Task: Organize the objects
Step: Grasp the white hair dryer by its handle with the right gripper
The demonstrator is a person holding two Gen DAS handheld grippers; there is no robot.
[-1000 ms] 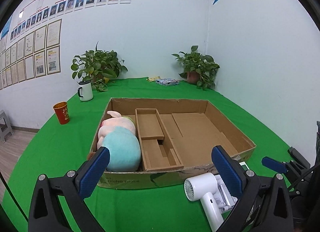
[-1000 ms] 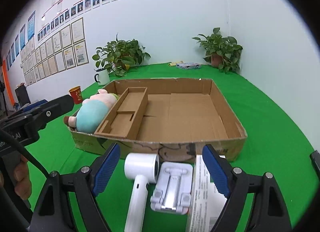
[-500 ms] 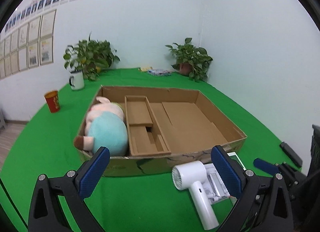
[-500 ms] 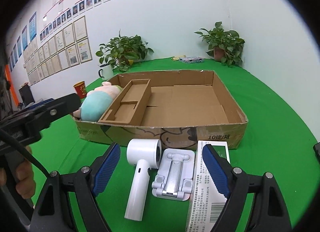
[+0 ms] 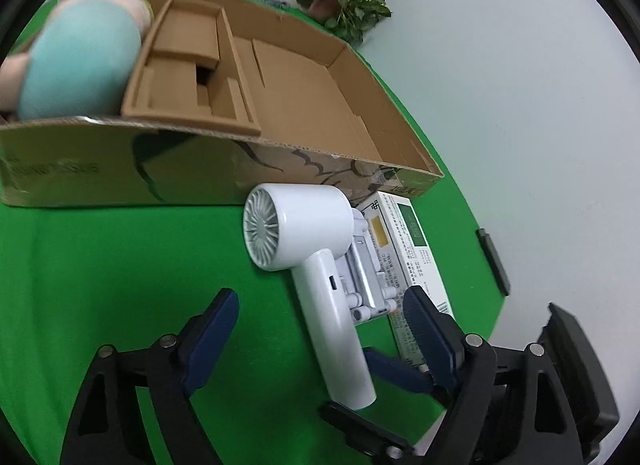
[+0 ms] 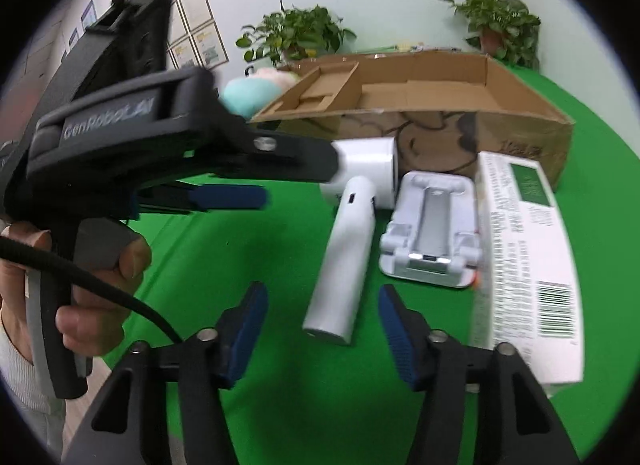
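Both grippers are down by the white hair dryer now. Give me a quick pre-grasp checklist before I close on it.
1. Hair dryer lying flat on the green cloth, handle toward the grippers: ok.
2. Right gripper lined up with the handle end: ok; jaws closing, pads not touching yet.
3. Left gripper astride the handle: ok; jaws closing, no contact visible.
4. The two grippers clear of each other: not ok, crowded at the handle.
5. Phone stand clear of the dryer: cannot tell.
6. Free room in cardboard box: ok.
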